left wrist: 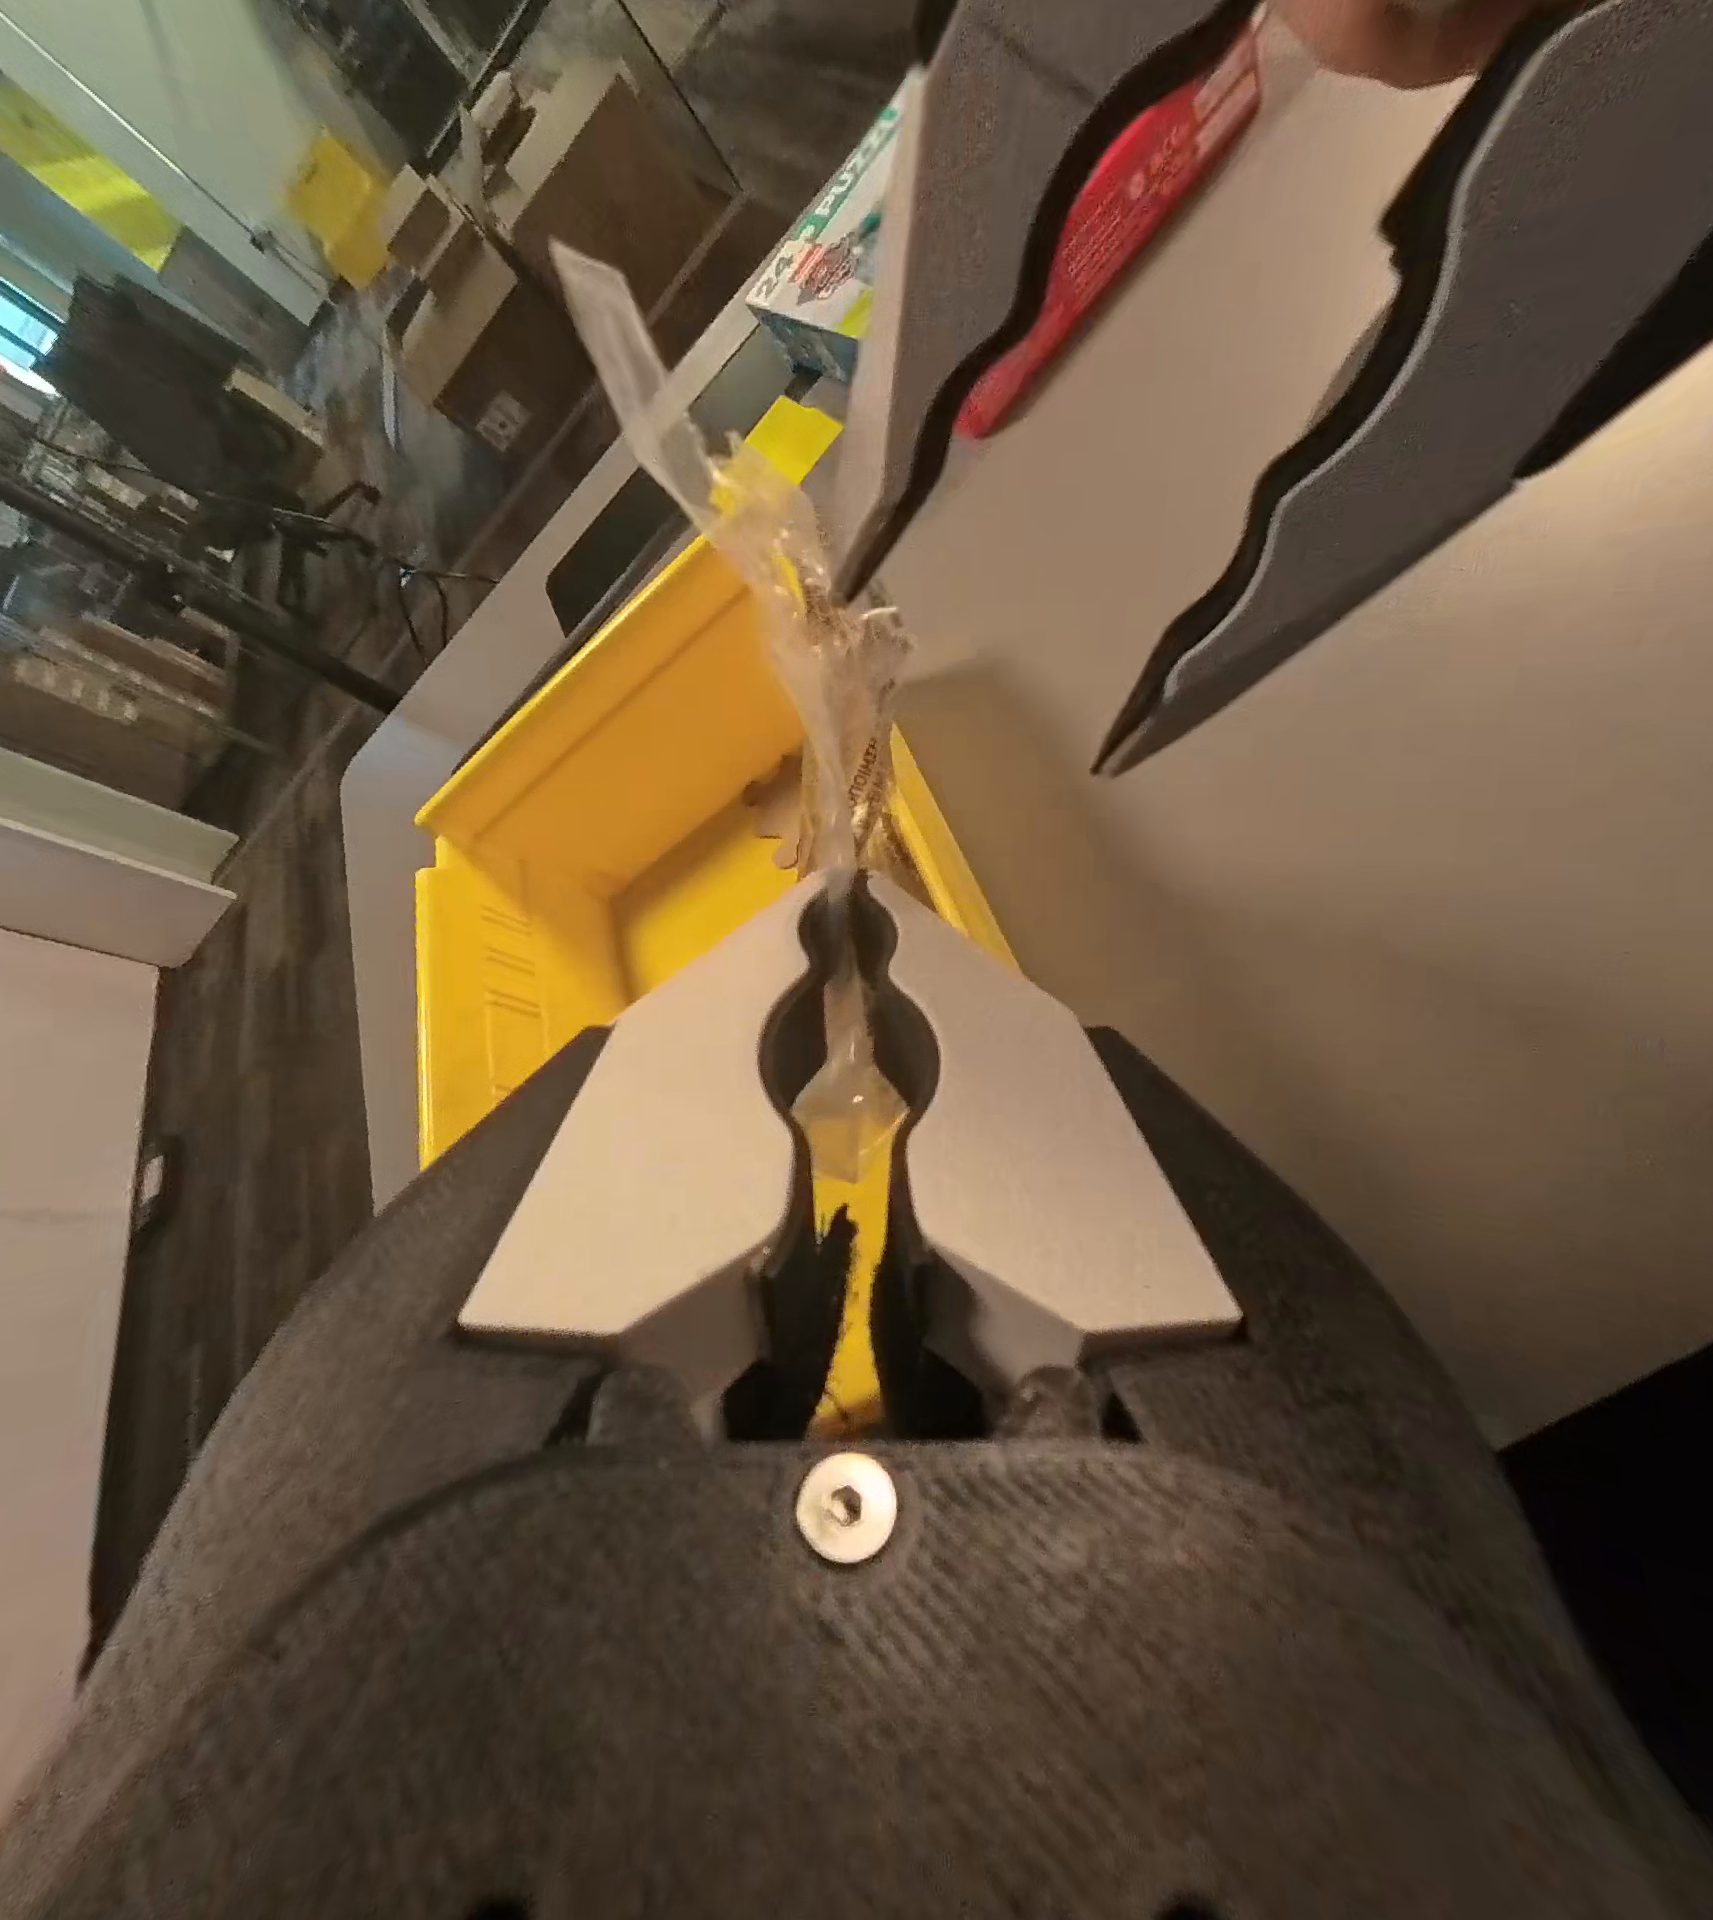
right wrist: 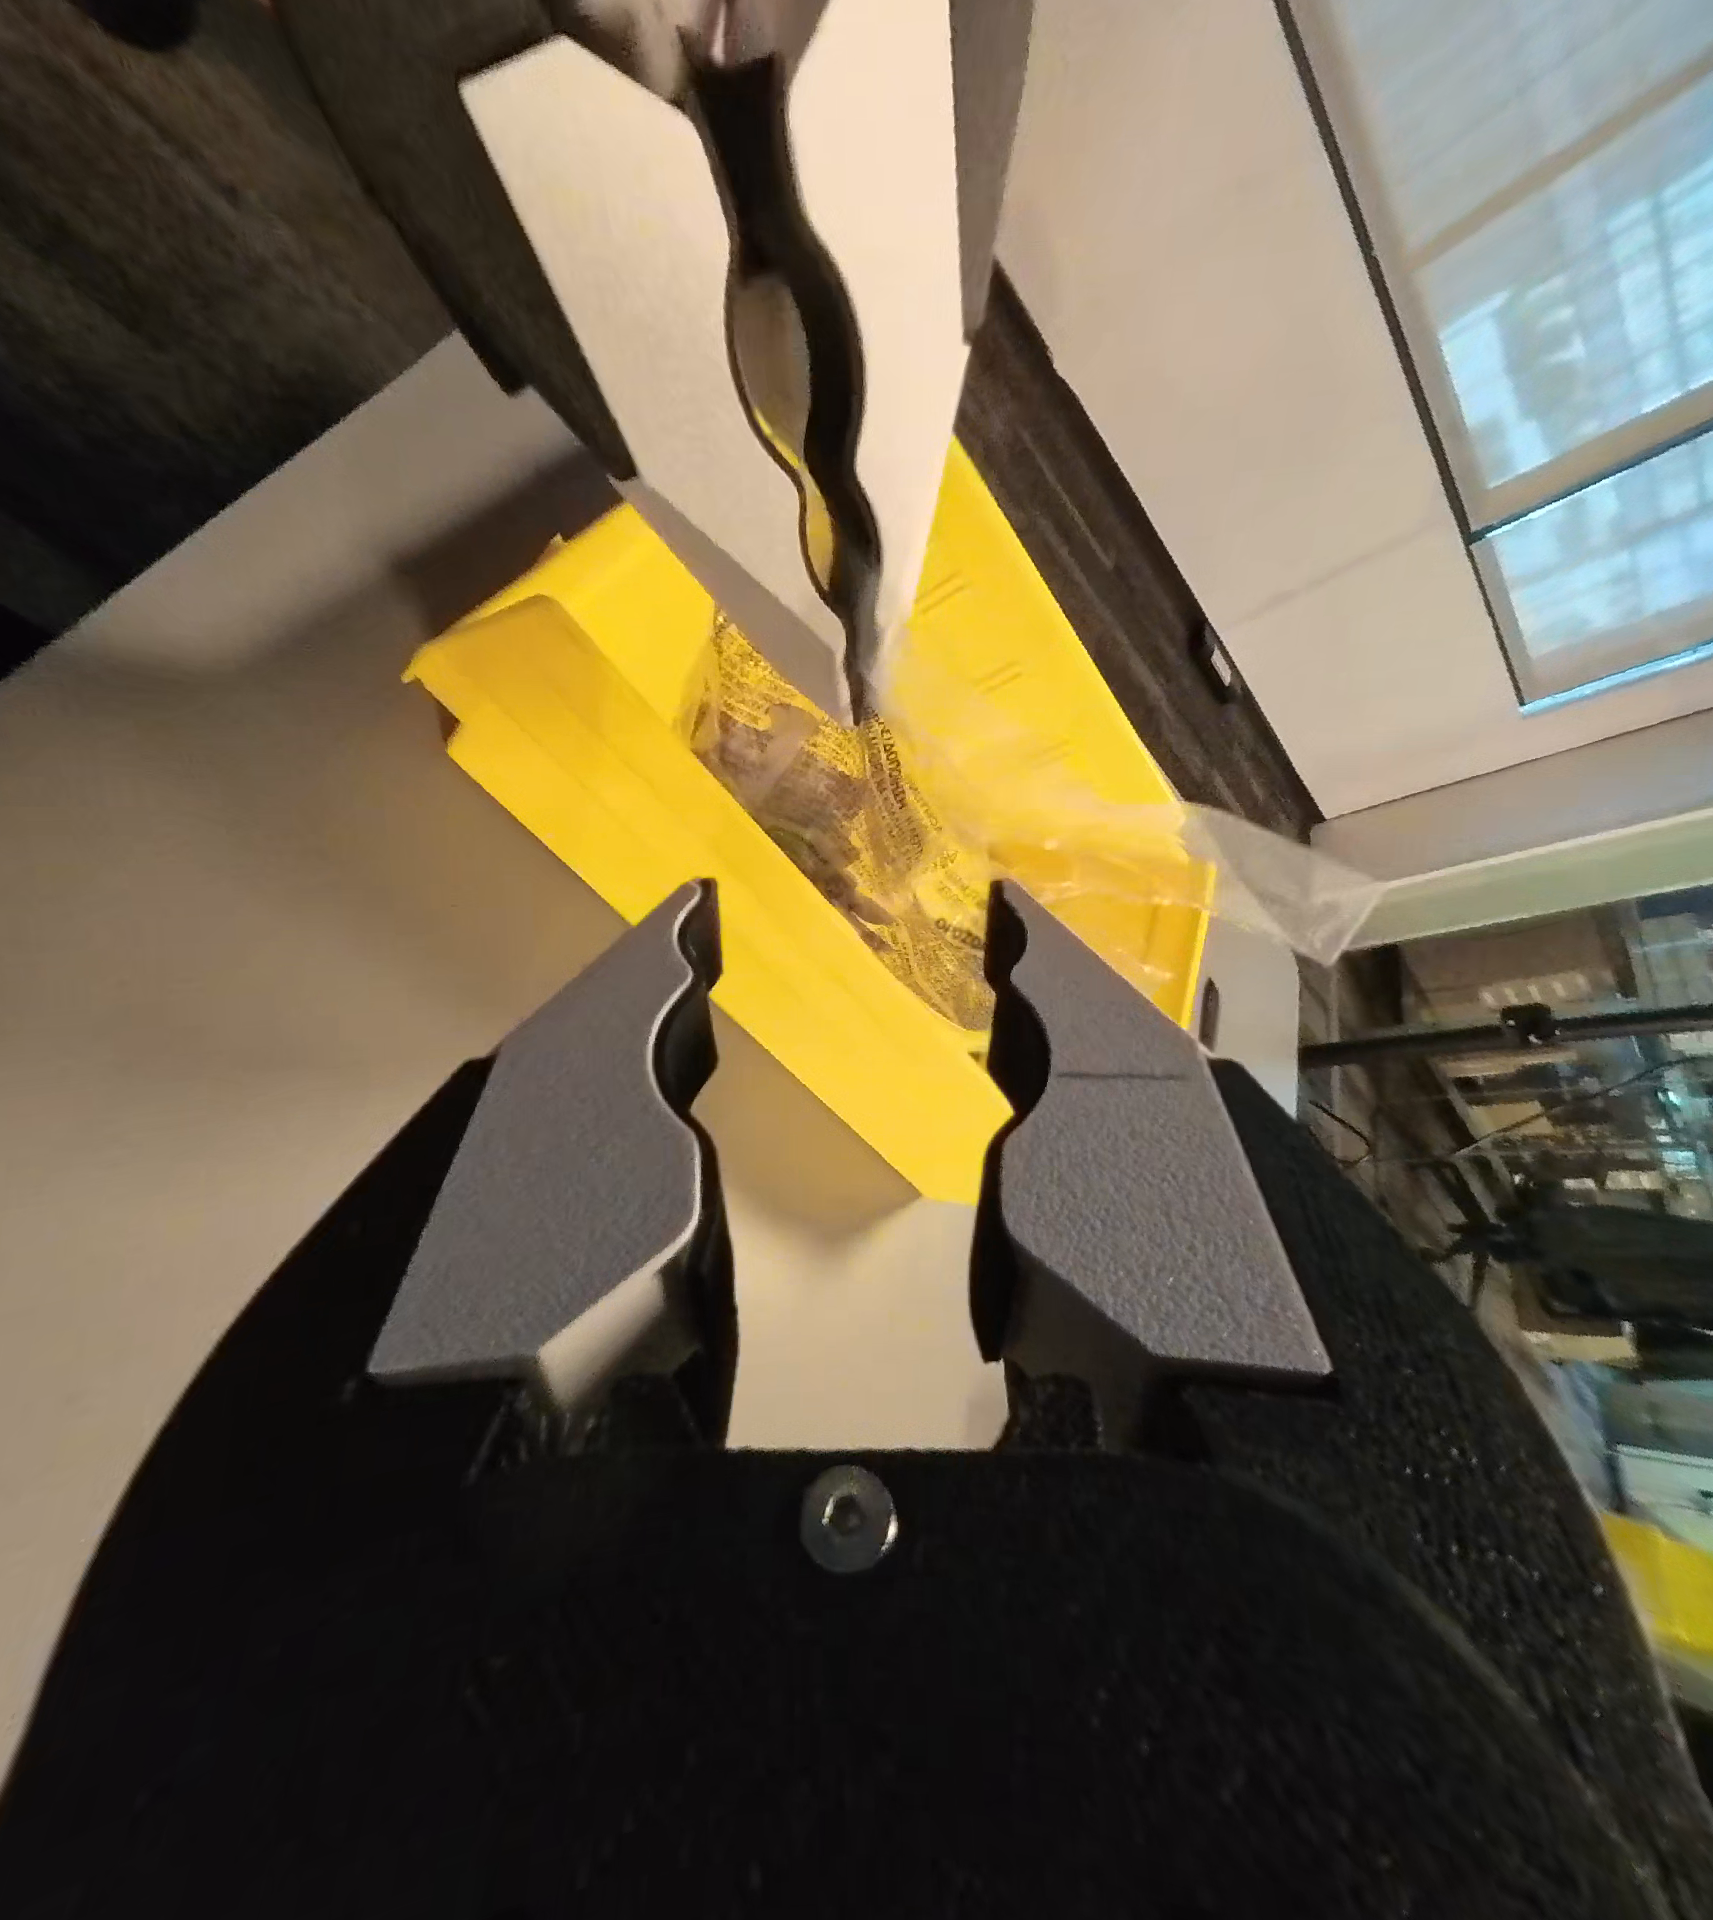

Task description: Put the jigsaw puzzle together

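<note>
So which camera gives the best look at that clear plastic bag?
The right wrist view: the clear plastic bag lies spread inside the yellow bin. The left wrist view shows it edge-on, a twisted strip pinched in the left gripper.

two handheld grippers, black bodies, grey fingers

left gripper: textured black printed shell, pale grey angular fingers with wavy black inner pads, silver hex screw at lower centre. right gripper: same grainy black shell, darker grey fingers with scalloped inner edges, dark hex screw at lower centre.
</note>
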{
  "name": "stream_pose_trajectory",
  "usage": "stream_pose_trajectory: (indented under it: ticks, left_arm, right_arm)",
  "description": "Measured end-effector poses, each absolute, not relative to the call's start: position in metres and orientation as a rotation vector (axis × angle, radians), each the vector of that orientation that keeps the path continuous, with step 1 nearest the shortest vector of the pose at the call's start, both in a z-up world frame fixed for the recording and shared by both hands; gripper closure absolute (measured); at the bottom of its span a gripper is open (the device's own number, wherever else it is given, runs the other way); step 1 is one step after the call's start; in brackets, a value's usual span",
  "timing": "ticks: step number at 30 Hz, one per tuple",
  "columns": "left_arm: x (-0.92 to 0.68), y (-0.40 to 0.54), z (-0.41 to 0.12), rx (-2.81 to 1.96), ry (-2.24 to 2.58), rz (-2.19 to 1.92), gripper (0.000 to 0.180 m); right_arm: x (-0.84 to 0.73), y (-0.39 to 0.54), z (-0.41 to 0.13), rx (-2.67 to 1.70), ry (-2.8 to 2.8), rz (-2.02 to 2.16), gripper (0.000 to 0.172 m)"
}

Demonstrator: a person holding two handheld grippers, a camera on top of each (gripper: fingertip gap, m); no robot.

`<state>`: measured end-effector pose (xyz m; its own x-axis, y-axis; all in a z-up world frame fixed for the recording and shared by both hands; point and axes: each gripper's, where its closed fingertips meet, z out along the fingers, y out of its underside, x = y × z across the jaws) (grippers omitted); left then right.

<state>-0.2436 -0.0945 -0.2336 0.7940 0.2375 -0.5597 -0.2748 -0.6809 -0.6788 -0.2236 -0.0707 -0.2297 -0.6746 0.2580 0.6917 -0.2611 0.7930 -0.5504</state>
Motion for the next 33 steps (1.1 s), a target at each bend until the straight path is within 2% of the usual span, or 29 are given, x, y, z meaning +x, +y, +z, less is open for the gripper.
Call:
stream_pose_trajectory:
  ticks: [3, 7, 10, 12, 14, 15, 18, 20, 25, 29, 30, 32, 33]
  left_arm:
    - [-0.242, -0.094, -0.235, -2.179, 0.06, 0.821, 0.18]
    - [-0.239, -0.095, -0.236, -2.191, 0.097, 0.843, 0.18]
    - [-0.237, -0.096, -0.237, -2.189, 0.082, 0.812, 0.18]
    - [-0.234, -0.096, -0.237, -2.174, 0.048, 0.74, 0.178]
    - [-0.222, -0.089, -0.223, -2.073, 0.065, 0.576, 0.148]
    - [-0.215, -0.085, -0.204, -1.974, 0.093, 0.478, 0.14]
    - [-0.223, -0.083, -0.148, -1.79, 0.025, 0.181, 0.136]
    - [-0.239, -0.077, -0.148, -1.906, -0.048, -0.015, 0.139]
    - [-0.254, -0.058, -0.191, -2.271, -0.159, -0.289, 0.138]
    - [-0.251, -0.051, -0.224, -2.524, -0.186, -0.351, 0.139]
    - [-0.252, -0.051, -0.231, -2.58, -0.189, -0.33, 0.142]
    - [-0.257, -0.052, -0.244, -2.68, -0.202, -0.285, 0.18]
    - [-0.256, -0.054, -0.249, -2.722, -0.181, -0.292, 0.18]
  right_arm:
    - [-0.228, -0.069, -0.233, 0.057, -2.161, 0.737, 0.129]
    - [-0.232, -0.069, -0.237, 0.159, -2.115, 0.618, 0.147]
    - [-0.238, -0.062, -0.243, 0.226, -2.05, 0.471, 0.172]
    - [-0.237, -0.062, -0.243, 0.266, -2.001, 0.428, 0.172]
    - [-0.237, -0.061, -0.241, 0.288, -1.95, 0.397, 0.172]
    - [-0.236, -0.061, -0.24, 0.303, -1.924, 0.389, 0.172]
    - [-0.236, -0.061, -0.235, 0.353, -1.832, 0.35, 0.172]
    - [-0.236, -0.061, -0.236, 0.385, -1.784, 0.323, 0.172]
    - [-0.236, -0.062, -0.235, 0.384, -1.745, 0.322, 0.172]
    - [-0.237, -0.063, -0.235, 0.389, -1.736, 0.305, 0.172]
    - [-0.237, -0.063, -0.234, 0.389, -1.735, 0.303, 0.172]
    - [-0.238, -0.063, -0.233, 0.385, -1.743, 0.297, 0.172]
    - [-0.238, -0.062, -0.233, 0.379, -1.753, 0.296, 0.172]
